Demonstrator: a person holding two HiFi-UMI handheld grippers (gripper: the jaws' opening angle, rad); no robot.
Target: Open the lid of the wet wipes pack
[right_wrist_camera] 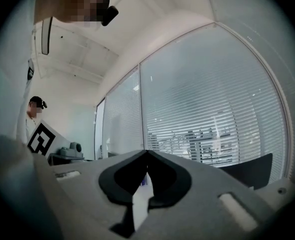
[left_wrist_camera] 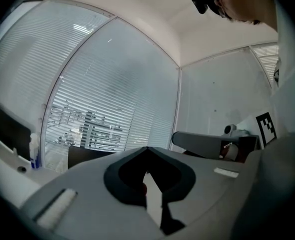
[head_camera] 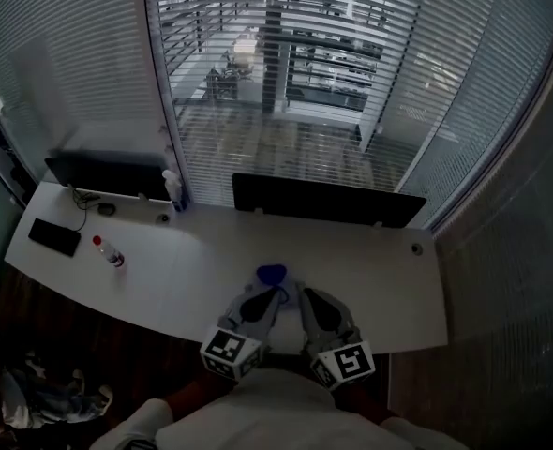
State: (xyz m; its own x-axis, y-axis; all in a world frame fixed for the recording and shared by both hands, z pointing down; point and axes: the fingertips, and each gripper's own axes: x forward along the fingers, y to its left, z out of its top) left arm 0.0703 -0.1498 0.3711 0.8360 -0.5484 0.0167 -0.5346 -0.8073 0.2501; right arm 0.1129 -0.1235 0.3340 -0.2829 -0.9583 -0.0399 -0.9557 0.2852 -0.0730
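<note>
Jaws of the grey left tool [head_camera: 278, 293] and grey right tool [head_camera: 306, 295] are both clenched, empty, over the white table's [head_camera: 192, 279] near edge. Just beyond their tips lies a small blue pack [head_camera: 272, 273], probably the wipes. It is likely light and squashy, so pinch its stiffer lid tab.

The left gripper [left_wrist_camera: 147, 150] fills the bottom of the frame, its grey jaws closed tip to tip. Behind it, slatted blinds [left_wrist_camera: 102, 94] span the left and centre, with buildings showing through. At lower left a dark screen [left_wrist_camera: 85, 156] and a bottle [left_wrist_camera: 33, 153] stand on the white bench [left_wrist_camera: 5, 176]. The right gripper [left_wrist_camera: 180, 139] lies level at mid right, its marker cube [left_wrist_camera: 266, 126] further right.
</note>
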